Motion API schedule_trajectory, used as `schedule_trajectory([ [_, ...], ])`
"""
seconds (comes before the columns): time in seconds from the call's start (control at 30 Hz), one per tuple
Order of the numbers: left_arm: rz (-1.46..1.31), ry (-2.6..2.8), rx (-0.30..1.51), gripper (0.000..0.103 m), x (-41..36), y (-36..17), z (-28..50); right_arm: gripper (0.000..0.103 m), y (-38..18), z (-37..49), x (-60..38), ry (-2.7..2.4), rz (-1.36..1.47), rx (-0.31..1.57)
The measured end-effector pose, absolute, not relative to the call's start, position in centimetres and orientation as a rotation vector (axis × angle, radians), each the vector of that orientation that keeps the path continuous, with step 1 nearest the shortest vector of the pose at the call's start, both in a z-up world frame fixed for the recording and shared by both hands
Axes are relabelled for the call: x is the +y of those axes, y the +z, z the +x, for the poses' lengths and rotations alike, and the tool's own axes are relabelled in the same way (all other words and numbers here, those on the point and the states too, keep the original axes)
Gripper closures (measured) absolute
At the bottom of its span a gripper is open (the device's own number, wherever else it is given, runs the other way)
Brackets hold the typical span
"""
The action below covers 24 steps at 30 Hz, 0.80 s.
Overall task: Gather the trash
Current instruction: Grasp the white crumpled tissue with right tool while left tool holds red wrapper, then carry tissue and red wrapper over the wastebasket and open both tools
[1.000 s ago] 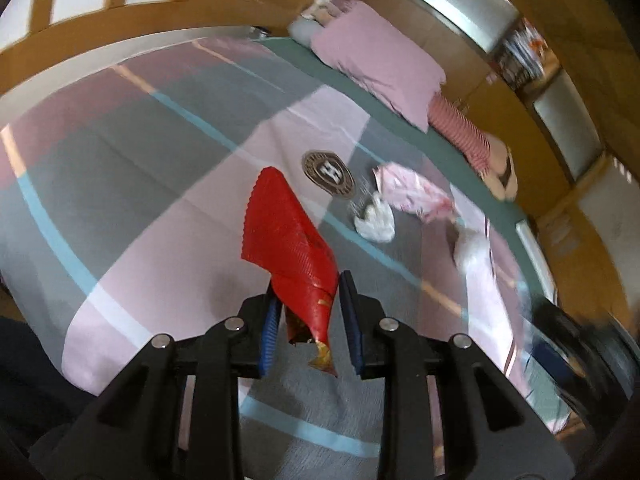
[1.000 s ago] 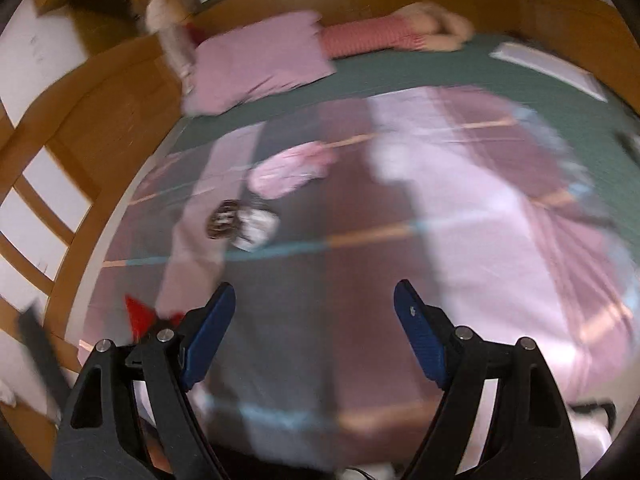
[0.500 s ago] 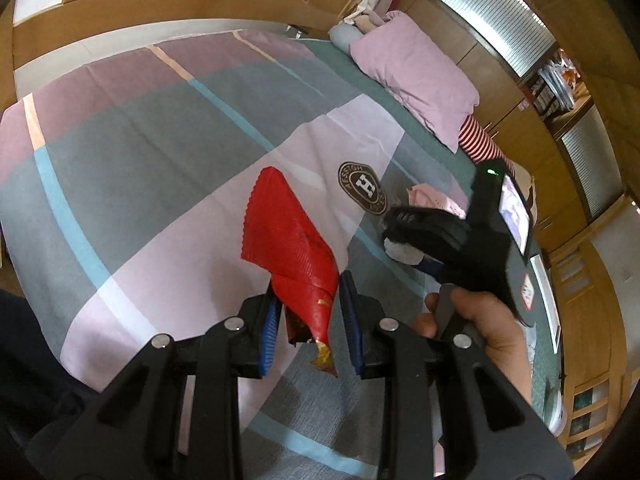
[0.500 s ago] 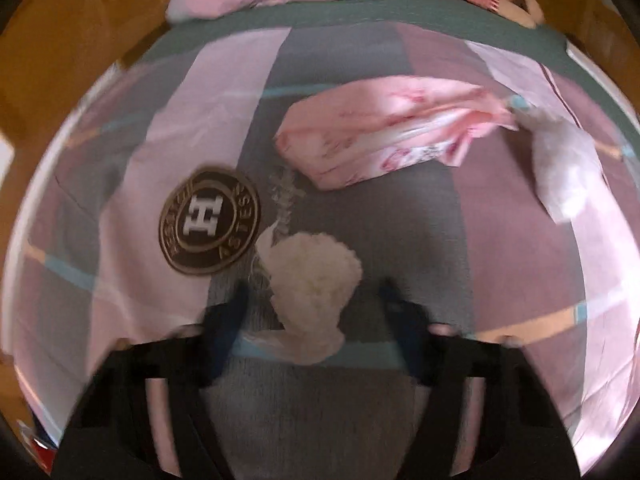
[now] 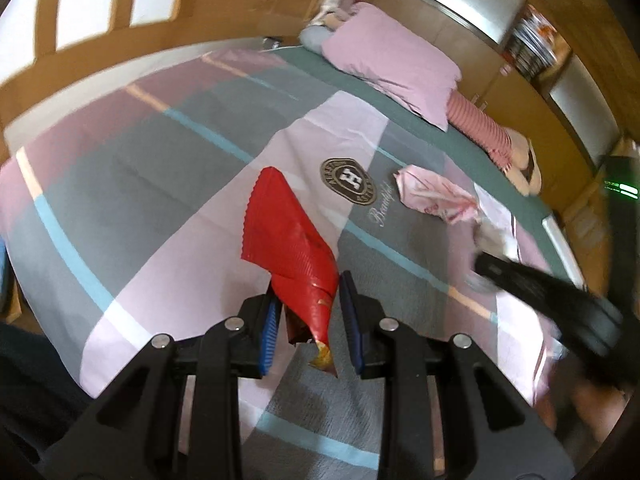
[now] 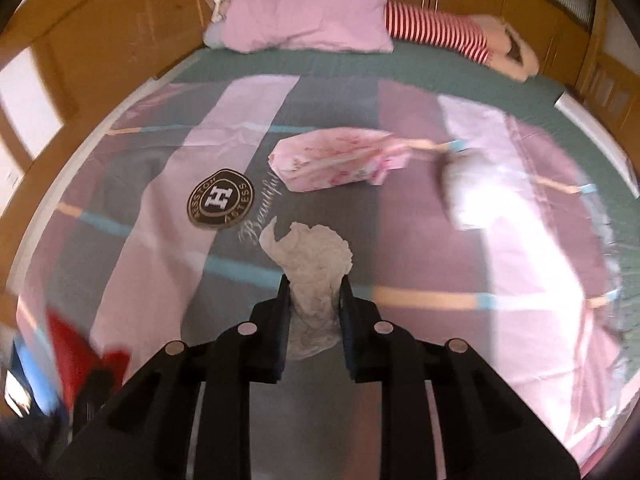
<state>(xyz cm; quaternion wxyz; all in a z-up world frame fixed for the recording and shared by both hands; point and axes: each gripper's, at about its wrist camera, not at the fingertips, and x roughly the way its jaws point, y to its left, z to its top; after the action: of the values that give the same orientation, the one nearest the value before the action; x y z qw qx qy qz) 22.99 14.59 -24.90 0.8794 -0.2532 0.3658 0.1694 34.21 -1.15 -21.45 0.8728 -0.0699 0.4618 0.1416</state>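
Note:
My left gripper [image 5: 308, 300] is shut on a red foil snack wrapper [image 5: 290, 246] and holds it above the bedspread. My right gripper [image 6: 314, 292] is shut on a crumpled white tissue [image 6: 312, 258], lifted off the bed. A pink printed wrapper [image 6: 340, 158] lies on the quilt beyond it and also shows in the left wrist view [image 5: 434, 196]. A white crumpled bag [image 6: 466, 190] lies to its right. The right gripper shows blurred in the left wrist view [image 5: 540, 292]. The red wrapper shows blurred at the lower left of the right wrist view [image 6: 86, 350].
The bed carries a striped pink, grey and teal quilt [image 5: 160, 168] with a round badge print [image 6: 221, 198]. A pink pillow [image 6: 308, 10] and a striped doll [image 6: 444, 34] lie at the head. Wooden panels [image 6: 104, 40] surround the bed.
My right gripper closed on the white tissue and lifted it back from the quilt. My left gripper kept holding the red wrapper, with the view shifting a little.

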Motion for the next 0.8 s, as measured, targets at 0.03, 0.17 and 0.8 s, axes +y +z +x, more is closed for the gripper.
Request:
schedule_trajectory([
  [0.03, -0.508, 0.347, 0.759, 0.074, 14.2, -24.7, 22.9, 0.08, -20.7, 32.6, -2.3, 0.293, -0.16, 0.942],
  [0.17, -0.412, 0.315, 0.737, 0.074, 12.5, -23.9, 22.9, 0.08, -19.1, 28.4, -5.6, 0.282, -0.154, 0.901],
  [0.8, -0.191, 0.008, 0.61, 0.074, 5.1, -21.5, 18.7, 0.08, -16.1, 14.2, -18.9, 0.178, 0.018, 0.844],
])
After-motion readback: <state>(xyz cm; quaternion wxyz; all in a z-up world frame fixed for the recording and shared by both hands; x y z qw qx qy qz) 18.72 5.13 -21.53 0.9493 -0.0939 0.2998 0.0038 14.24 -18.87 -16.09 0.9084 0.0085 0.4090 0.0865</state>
